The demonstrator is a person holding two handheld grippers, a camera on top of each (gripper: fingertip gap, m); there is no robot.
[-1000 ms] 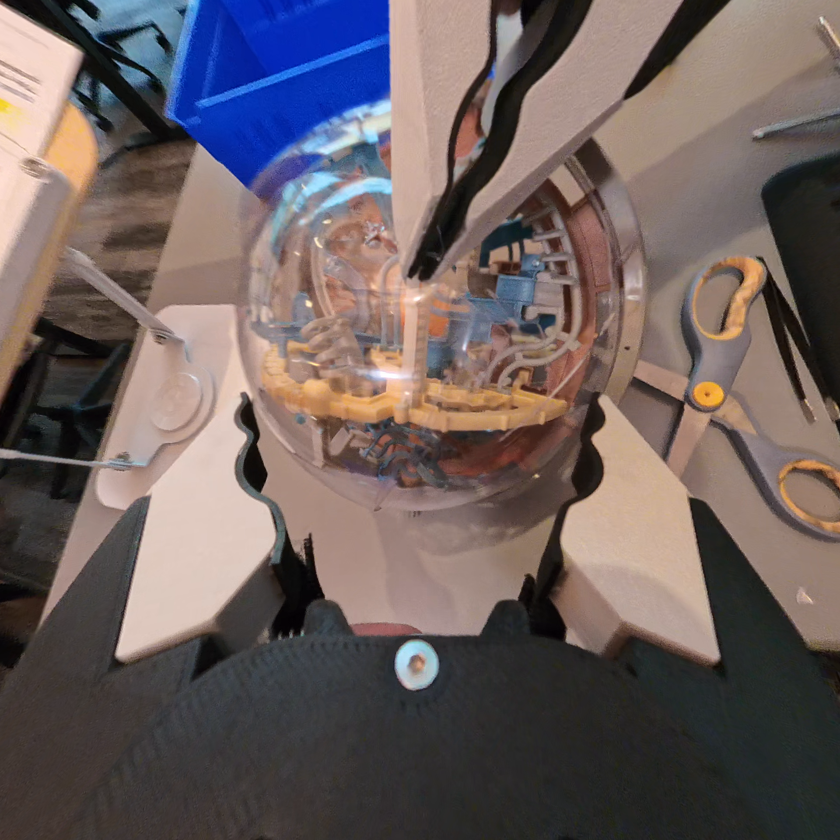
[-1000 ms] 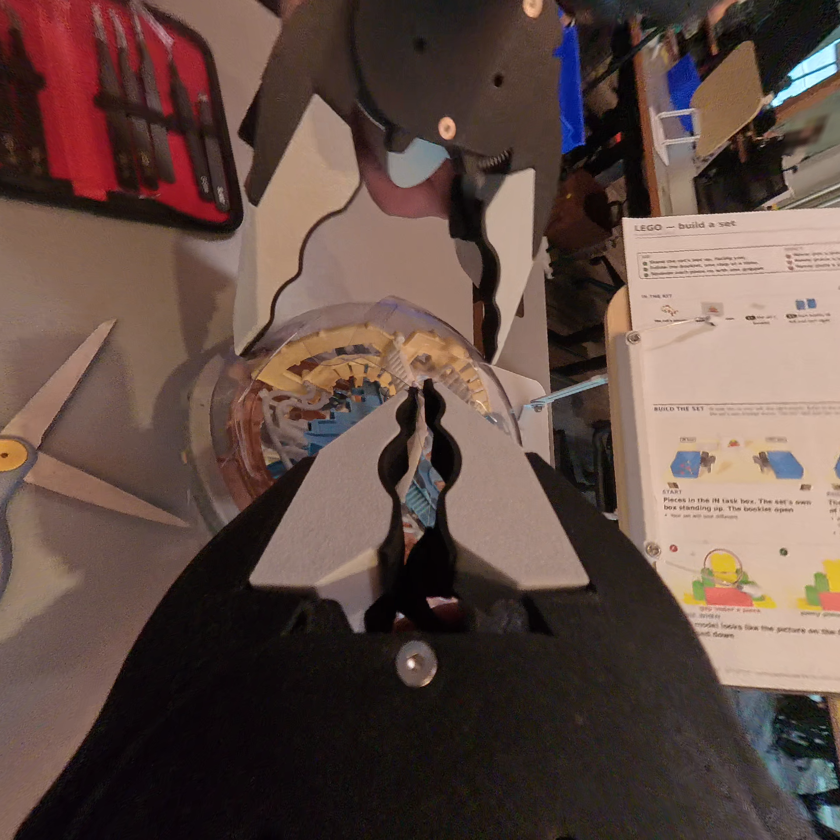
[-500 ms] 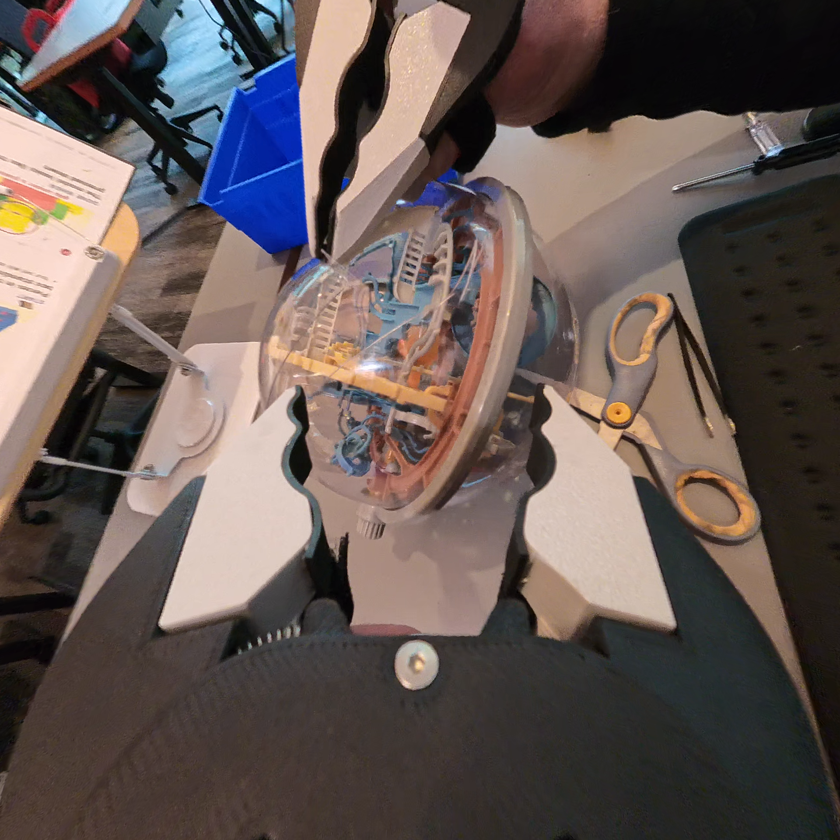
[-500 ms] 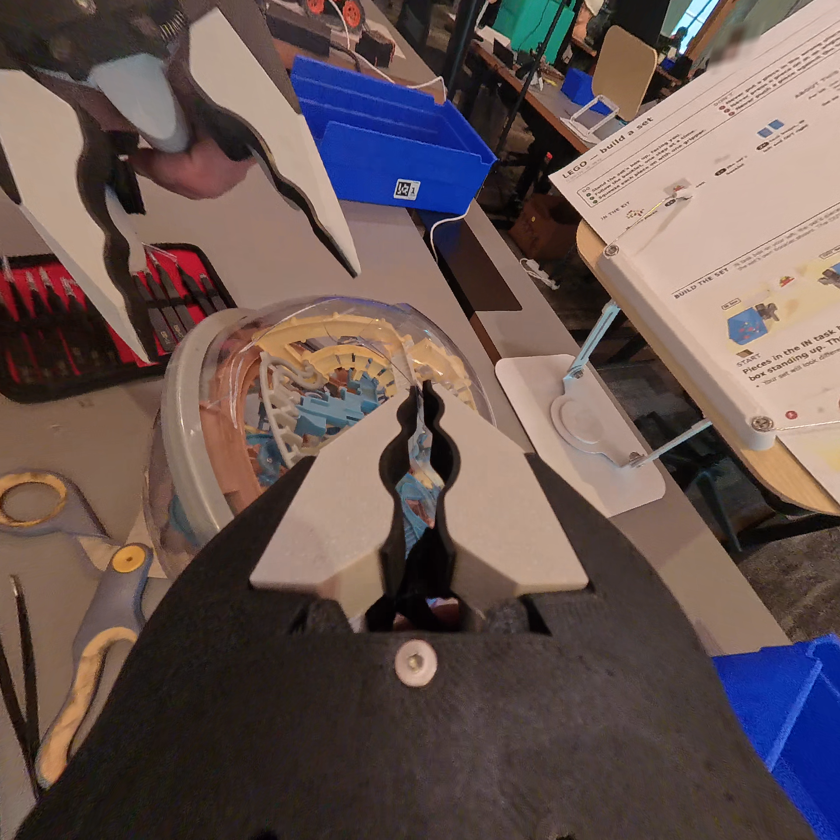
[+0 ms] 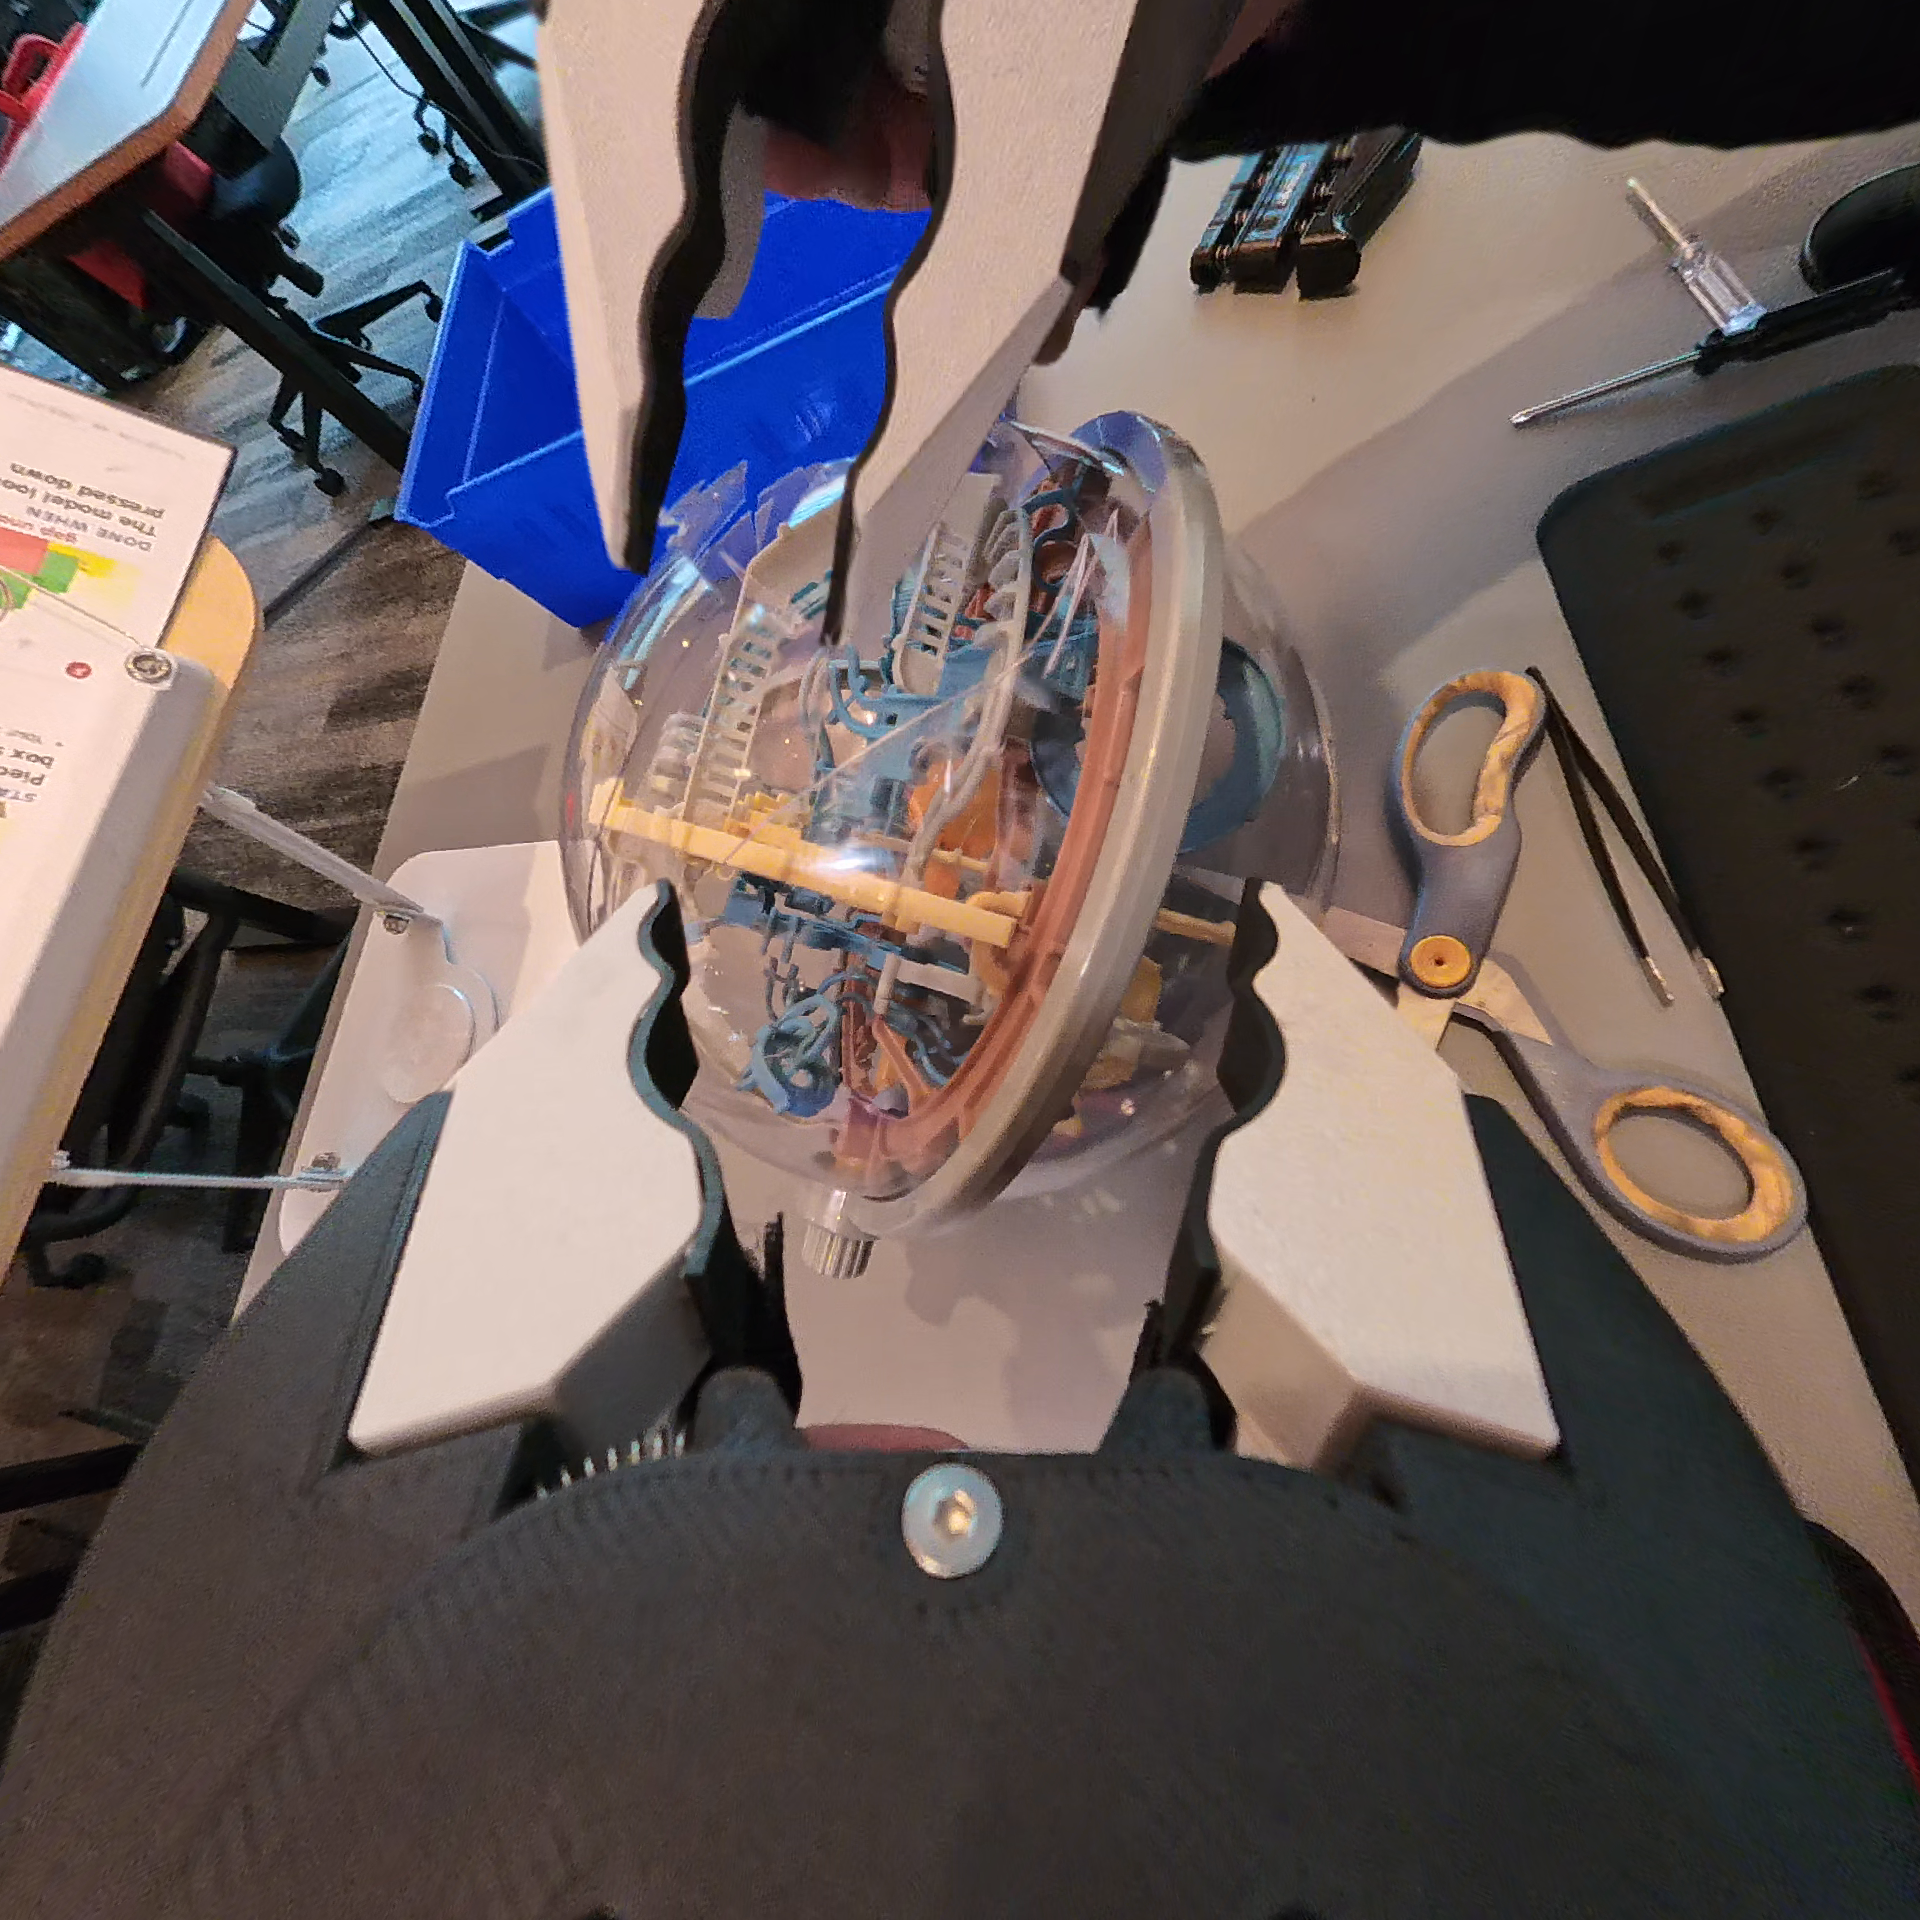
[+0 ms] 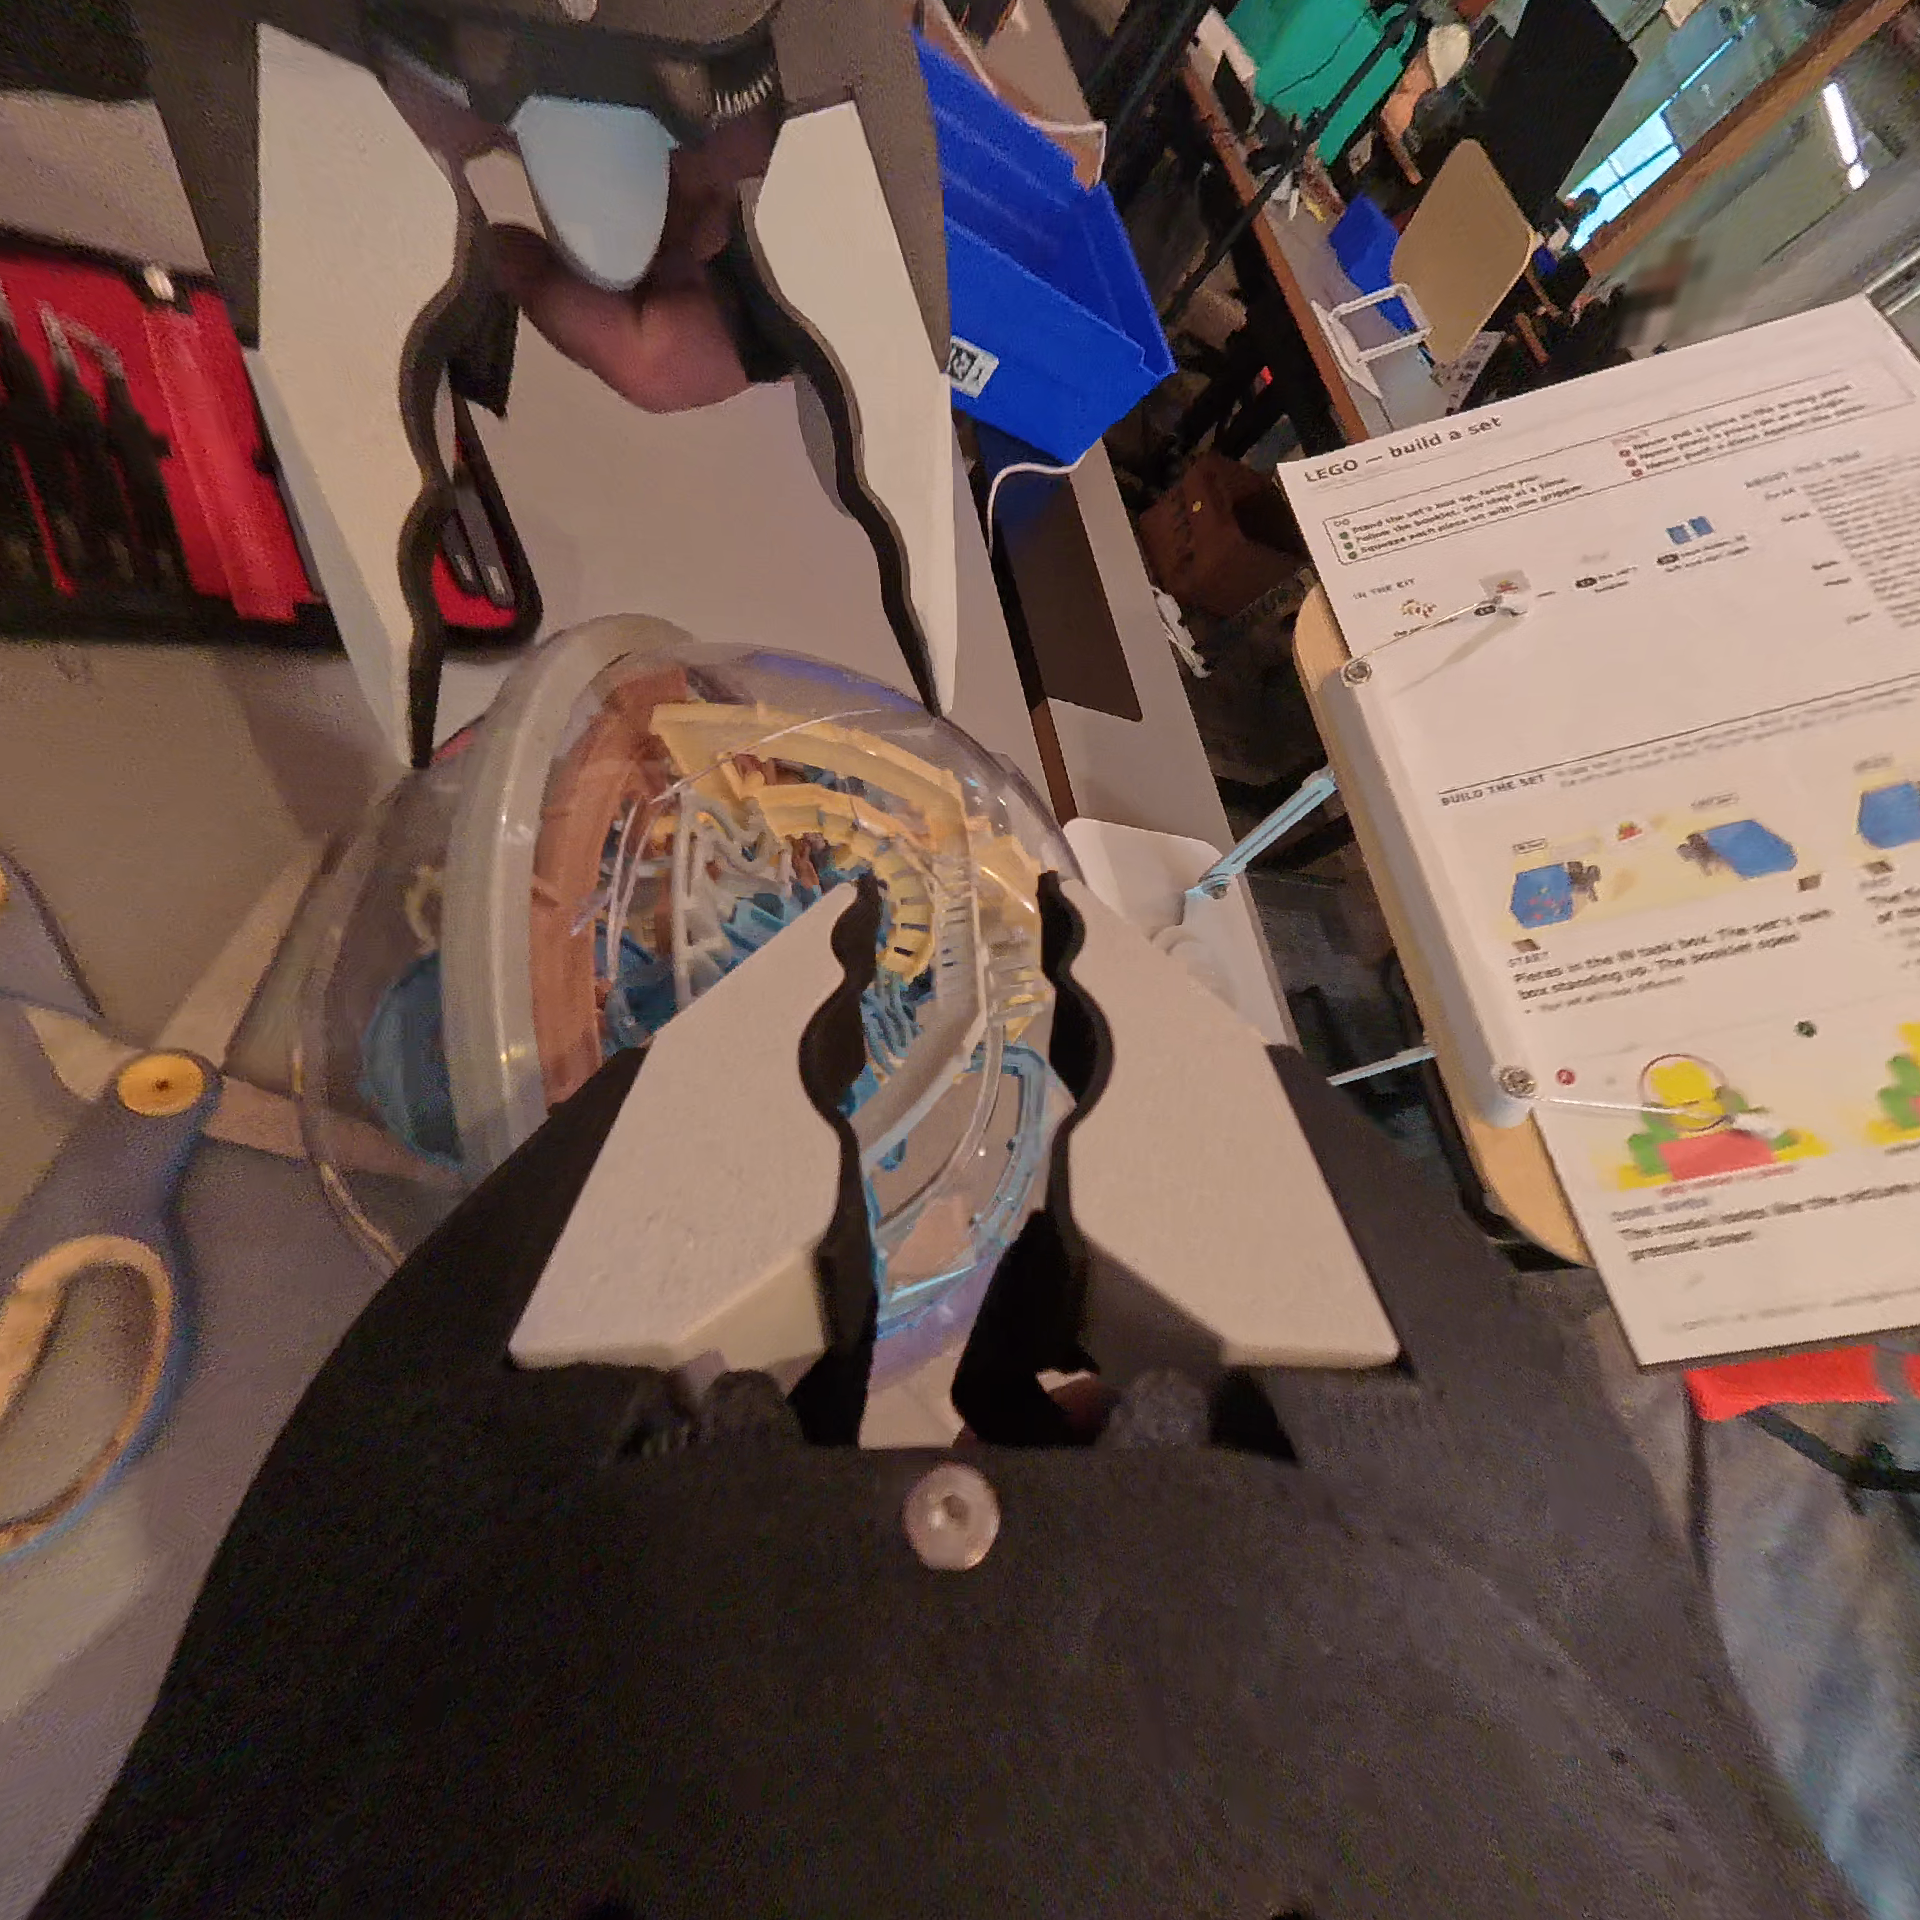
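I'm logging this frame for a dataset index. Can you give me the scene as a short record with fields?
surface: grey table
main object: clear maze ball, tilted on the table
left gripper: open, fingers on either side of the ball
right gripper: open, fingers over the ball's top
beside ball: scissors, tweezers
behind: blue bin, screwdriver
left edge: instruction sheet on a stand
other: red tool case

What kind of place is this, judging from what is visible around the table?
Probably a workshop or lab with shared work tables. A red tool case and scissors lie on the grey table, blue storage bins stand at its end, and an instruction sheet is mounted on a stand. More desks and chairs show behind.
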